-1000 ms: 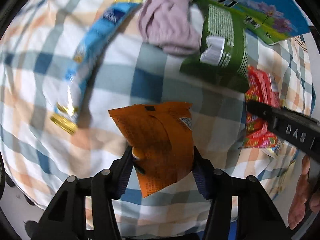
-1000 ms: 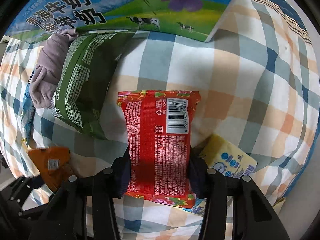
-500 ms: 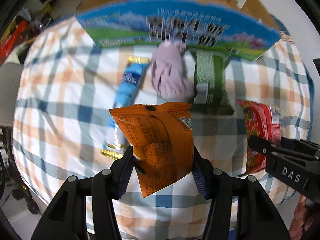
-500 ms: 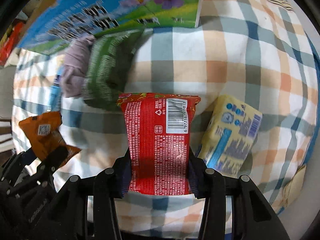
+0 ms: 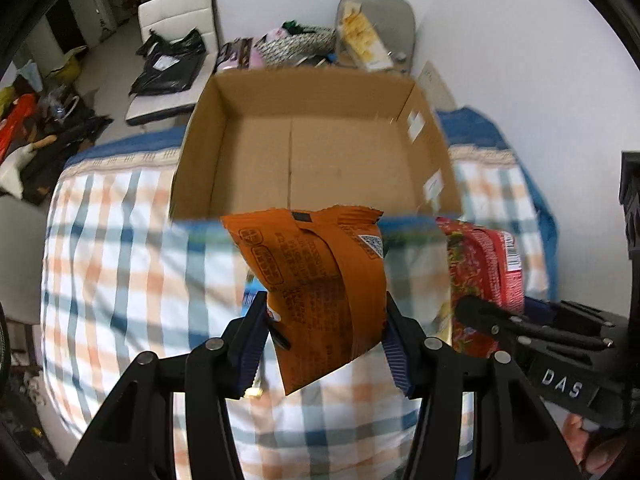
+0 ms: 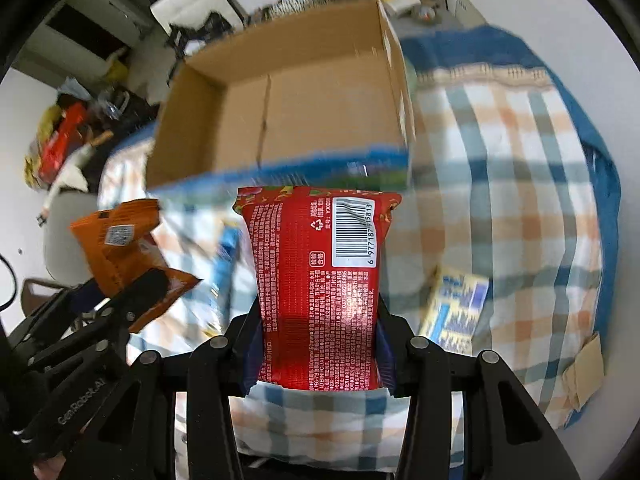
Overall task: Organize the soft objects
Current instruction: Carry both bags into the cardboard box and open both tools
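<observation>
My left gripper (image 5: 326, 340) is shut on an orange snack packet (image 5: 316, 280) and holds it in the air above the checked bed cover. My right gripper (image 6: 318, 344) is shut on a red snack packet (image 6: 320, 280), also lifted. An open cardboard box (image 5: 316, 152) with a blue printed front wall stands on the bed just beyond both packets; its inside looks bare. The box also shows in the right wrist view (image 6: 304, 112). The red packet (image 5: 484, 272) and right gripper appear at the right of the left wrist view. The orange packet (image 6: 120, 248) appears at the left of the right wrist view.
A yellow and blue packet (image 6: 456, 308) lies on the checked cover (image 6: 520, 200) to the right of the red packet. A blue packet (image 6: 226, 256) lies below and left. Beyond the bed are a white chair (image 5: 176, 12), black bags and floor clutter.
Both grippers have risen with their packets and tilted up, so the view now looks into the open box. The green bag and purple cloth have dropped out of sight.
</observation>
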Available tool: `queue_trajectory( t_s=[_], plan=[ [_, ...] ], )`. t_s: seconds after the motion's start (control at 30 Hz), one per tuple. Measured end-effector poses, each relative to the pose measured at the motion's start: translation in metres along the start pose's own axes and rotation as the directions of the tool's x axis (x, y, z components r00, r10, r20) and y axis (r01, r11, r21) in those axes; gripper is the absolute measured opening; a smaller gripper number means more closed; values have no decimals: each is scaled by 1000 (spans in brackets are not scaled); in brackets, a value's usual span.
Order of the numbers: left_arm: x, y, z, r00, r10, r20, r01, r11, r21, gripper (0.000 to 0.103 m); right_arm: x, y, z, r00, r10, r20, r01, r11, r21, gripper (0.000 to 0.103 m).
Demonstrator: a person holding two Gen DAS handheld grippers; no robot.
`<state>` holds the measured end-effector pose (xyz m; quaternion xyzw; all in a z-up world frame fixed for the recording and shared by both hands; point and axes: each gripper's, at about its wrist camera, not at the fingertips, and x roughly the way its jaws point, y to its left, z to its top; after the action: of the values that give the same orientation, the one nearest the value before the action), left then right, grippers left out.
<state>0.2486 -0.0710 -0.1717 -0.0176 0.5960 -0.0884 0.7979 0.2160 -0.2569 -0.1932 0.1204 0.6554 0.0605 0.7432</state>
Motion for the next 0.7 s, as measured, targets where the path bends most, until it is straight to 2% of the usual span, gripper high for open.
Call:
queue_trajectory(
  t_s=[0.13,0.23,0.33,0.5,0.7],
  plan=[
    [3,6,43,999,-47,1,47,999,11,50,-16,12,40,999,-2,53,2,1000,-3,48],
    [14,7,77,997,-75,-26,75,997,12,50,-12,15,70,998,-23,64,23,1000,1,48],
    [41,13,108,992,-99,-75,100,995,11,50,2,17,105,996,-66,63,67,998,-10,48],
    [93,23,152,970,-164,-177,161,986,-31,50,44,13,161,992,-120,40,121,993,-4,48],
    [144,35,193,944,-216,-248,205,976,-68,50,91,13,212,990,-142,7,142,990,-14,48]
  ],
)
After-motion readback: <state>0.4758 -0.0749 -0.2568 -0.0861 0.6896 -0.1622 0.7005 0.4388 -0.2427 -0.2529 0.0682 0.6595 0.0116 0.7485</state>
